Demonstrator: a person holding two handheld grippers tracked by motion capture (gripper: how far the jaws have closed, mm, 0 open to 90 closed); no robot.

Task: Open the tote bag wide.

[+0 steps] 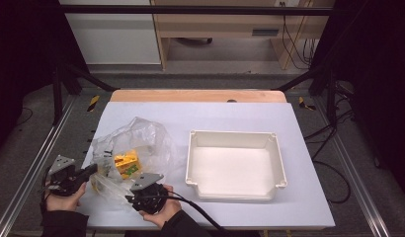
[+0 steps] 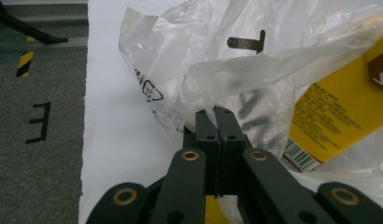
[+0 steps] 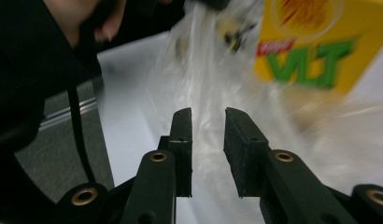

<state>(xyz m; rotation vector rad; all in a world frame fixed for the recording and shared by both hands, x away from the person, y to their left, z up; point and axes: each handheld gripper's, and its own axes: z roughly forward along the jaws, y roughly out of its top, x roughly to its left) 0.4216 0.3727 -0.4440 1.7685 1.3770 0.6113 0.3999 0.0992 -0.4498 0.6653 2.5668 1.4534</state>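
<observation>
Left gripper (image 2: 216, 122) fingers pressed together; right gripper (image 3: 208, 122) fingers apart.

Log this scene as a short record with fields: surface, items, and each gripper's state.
surface: white sheet over a table
bag: clear plastic bag, crumpled, left of the tray
contents: yellow carton inside the bag
tray: white tray, nothing visible in it
left gripper: jaws shut, pinching bag film
right gripper: jaws apart, at the bag's near edge

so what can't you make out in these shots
- Carton print, right gripper view: motion blur, top and right edges cut it.
- Carton label, left gripper view: right edge cuts it, bag film veils part.
- Bag's other contents, high view: too small, crumpled film hides them.
- Left gripper pinch: whether film sits between the shut jaws is hidden.
</observation>
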